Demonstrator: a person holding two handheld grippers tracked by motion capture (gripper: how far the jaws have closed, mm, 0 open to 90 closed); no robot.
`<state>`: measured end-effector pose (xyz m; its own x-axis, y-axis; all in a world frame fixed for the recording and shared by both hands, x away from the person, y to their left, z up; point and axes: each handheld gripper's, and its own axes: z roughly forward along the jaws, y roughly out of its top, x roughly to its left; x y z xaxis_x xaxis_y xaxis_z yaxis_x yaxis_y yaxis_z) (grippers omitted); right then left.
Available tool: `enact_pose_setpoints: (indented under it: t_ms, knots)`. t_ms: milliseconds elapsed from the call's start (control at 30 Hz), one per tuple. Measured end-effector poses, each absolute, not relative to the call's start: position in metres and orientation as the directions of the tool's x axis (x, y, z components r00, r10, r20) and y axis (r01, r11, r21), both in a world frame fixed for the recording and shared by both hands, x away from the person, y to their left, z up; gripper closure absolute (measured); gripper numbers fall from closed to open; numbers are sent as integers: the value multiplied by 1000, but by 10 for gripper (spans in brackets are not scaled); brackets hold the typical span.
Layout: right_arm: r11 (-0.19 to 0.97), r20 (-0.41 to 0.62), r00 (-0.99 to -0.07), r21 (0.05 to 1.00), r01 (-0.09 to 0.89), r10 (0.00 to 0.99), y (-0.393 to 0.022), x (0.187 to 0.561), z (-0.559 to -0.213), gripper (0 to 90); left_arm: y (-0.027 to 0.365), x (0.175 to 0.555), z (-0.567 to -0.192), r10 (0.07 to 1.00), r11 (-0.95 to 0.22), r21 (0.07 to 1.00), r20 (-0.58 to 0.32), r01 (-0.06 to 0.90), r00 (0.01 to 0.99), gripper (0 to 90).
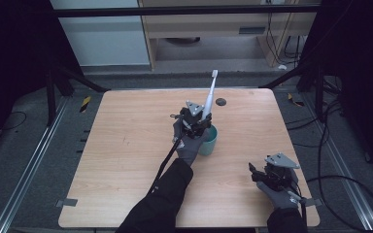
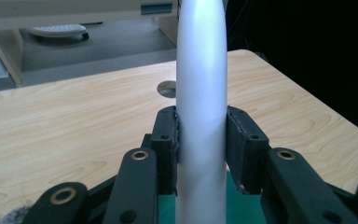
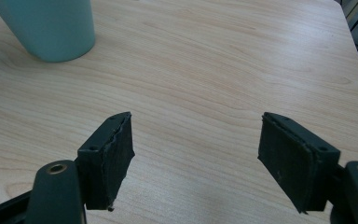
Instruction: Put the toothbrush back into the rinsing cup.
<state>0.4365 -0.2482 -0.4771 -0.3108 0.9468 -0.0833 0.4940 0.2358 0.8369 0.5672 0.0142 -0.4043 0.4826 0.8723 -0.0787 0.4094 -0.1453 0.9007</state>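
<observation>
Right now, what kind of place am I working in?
Probably a lab recording rig, not a home: a bare wooden table inside a black frame, loose cables across the floor, and handheld tongs gripping a toothbrush over a cup.

Both forearms wear dark sleeves (image 1: 162, 199) and grey gloves (image 1: 190, 148). Each gripper, the left gripper (image 1: 196, 121) and the right gripper (image 1: 257, 174), is black, carries a grey three-cornered plate (image 1: 194, 107) dotted with screws, and trails a black cable (image 1: 167, 158). The linkage arms show brass-ringed pivot holes (image 2: 140, 155), and the worn, rough-edged black pads (image 3: 117, 156) are fixed with small screws.
</observation>
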Motion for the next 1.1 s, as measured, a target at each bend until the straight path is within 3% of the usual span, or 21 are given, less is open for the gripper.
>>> enact_pose_setpoints:
  t_ms: [1100]
  knots:
    - [245, -97, -307, 835, 493, 947, -250, 437, -478, 255, 14, 553, -447, 860, -191, 893, -49, 408, 509, 656]
